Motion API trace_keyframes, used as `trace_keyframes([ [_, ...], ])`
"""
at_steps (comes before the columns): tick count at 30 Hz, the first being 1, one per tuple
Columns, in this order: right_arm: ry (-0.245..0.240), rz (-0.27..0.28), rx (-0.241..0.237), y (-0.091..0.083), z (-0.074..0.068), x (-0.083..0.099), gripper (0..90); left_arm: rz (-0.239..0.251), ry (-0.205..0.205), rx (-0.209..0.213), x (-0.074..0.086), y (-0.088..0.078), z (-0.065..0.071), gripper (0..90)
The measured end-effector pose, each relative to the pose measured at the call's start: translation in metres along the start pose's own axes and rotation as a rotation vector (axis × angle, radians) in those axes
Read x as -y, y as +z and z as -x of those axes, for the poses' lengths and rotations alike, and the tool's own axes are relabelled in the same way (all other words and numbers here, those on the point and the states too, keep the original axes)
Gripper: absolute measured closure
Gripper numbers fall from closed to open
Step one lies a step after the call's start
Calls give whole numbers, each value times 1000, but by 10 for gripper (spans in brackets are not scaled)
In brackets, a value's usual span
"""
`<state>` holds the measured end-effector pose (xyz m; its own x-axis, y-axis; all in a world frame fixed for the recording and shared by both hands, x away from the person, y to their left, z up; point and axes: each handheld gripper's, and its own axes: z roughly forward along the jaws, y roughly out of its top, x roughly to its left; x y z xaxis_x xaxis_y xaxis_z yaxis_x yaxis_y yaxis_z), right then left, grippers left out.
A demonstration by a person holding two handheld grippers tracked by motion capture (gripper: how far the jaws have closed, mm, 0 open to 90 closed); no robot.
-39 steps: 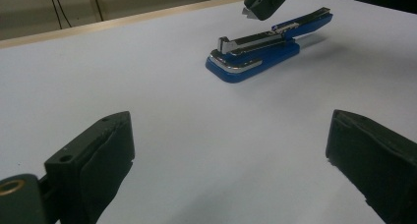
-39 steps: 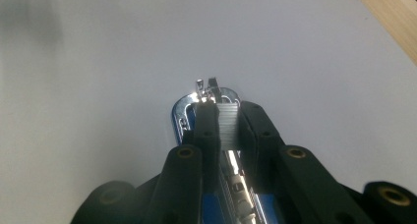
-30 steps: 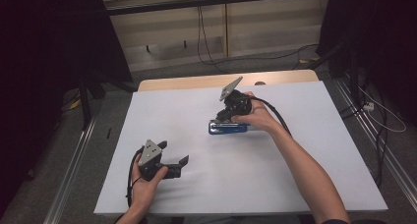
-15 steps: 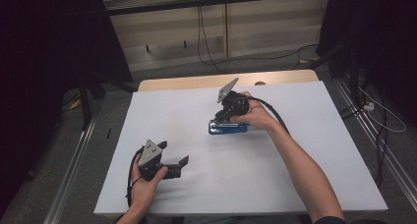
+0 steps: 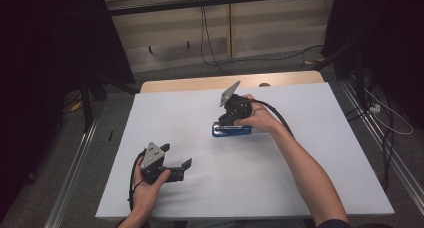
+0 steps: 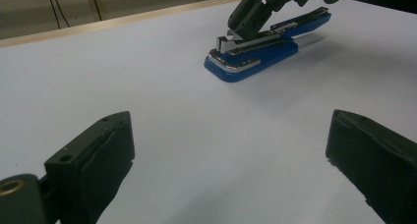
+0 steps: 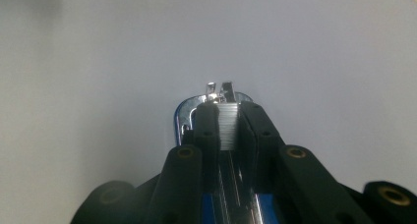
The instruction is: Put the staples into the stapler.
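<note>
The right gripper (image 7: 227,128) is closed on a strip of staples (image 7: 227,130), which is pinched between its two black pads above the open channel of a blue stapler (image 5: 231,131). In the left gripper view the stapler (image 6: 255,49) is seen lying flat on the white table cover (image 5: 280,188), with the jaws set at its metal front end. From the table's centre, the stapler is found toward twelve o'clock, just beside the right hand (image 5: 260,119). The left gripper (image 5: 177,169) is held well apart from it, toward seven o'clock, its jaws spread wide with nothing between them and only bare cover (image 6: 196,135) ahead.
</note>
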<state>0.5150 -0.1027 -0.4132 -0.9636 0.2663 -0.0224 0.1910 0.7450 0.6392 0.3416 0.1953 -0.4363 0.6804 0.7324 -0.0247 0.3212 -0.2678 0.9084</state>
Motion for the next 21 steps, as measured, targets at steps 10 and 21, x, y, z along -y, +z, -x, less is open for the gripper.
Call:
trace_keyframes([
  [10,-15,-8,-9,2,0,-1,792,4,-5,1,0,0,0,45],
  [21,-22,-9,-20,4,2,0,792,7,-5,1,0,0,0,45],
])
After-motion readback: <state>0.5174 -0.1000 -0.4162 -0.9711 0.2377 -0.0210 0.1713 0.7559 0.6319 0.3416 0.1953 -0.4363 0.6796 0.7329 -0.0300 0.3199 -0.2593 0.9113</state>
